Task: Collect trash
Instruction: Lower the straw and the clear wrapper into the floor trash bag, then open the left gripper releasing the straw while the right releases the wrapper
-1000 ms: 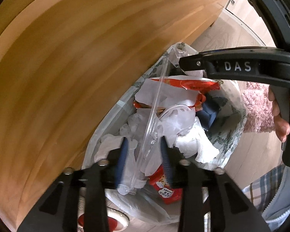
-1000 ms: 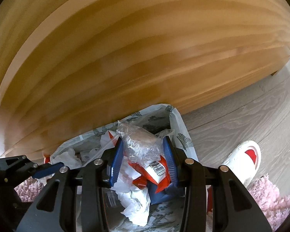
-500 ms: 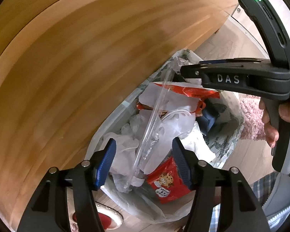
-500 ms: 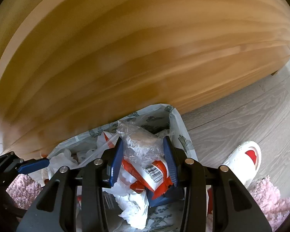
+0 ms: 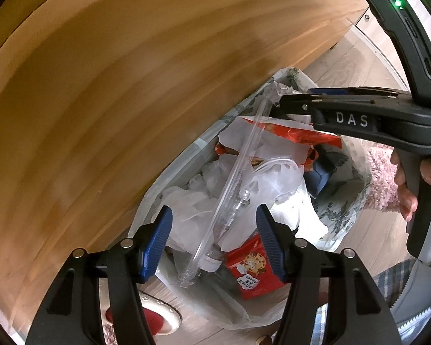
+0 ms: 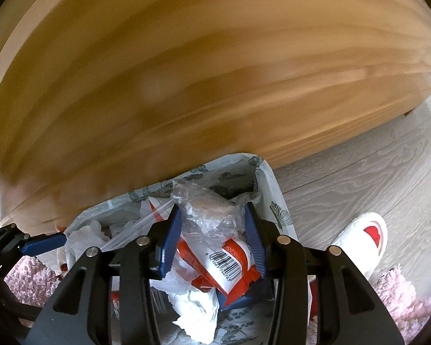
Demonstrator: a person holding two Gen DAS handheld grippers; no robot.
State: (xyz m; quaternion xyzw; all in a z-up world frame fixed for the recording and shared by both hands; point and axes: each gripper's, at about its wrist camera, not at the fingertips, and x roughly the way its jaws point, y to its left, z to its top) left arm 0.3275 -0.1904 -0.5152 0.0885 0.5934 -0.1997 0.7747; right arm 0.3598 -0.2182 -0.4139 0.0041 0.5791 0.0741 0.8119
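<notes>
The left gripper point(image 5: 214, 241) hangs over the trash bag point(image 5: 344, 215), its blue pads spread wide apart after just having opened. Between them, touching neither, lies a long clear plastic sleeve point(image 5: 232, 195), running from 6 o'clock up toward 1 o'clock across the heap of rubbish. Under it sit crumpled white tissues point(image 5: 186, 210), and at 5 o'clock of the left gripper a red cookie packet point(image 5: 252, 267) leans against the bag's wall. Further up the heap, at 1 o'clock, a red and white wrapper point(image 5: 290, 135) lies flat.

The right gripper point(image 6: 211, 235) is seen from its own camera with a crumpled clear plastic wad point(image 6: 212, 212) between its pads; both pads still touch the wad's sides, though the jaws have just eased a little wider. Just below the wad, at 5 o'clock, a red and white barcode wrapper point(image 6: 230, 261) slants down into the bag. In the left wrist view the same gripper reaches in from 3 o'clock, held by a hand point(image 5: 408, 184).

The bag stands on a grey wooden floor point(image 6: 359, 178), right against a large wooden panel point(image 6: 186, 72) at 12 o'clock. A white and red slipper point(image 6: 359, 241) rests on the floor at 3 o'clock, beside a pink shaggy rug point(image 6: 402, 299).
</notes>
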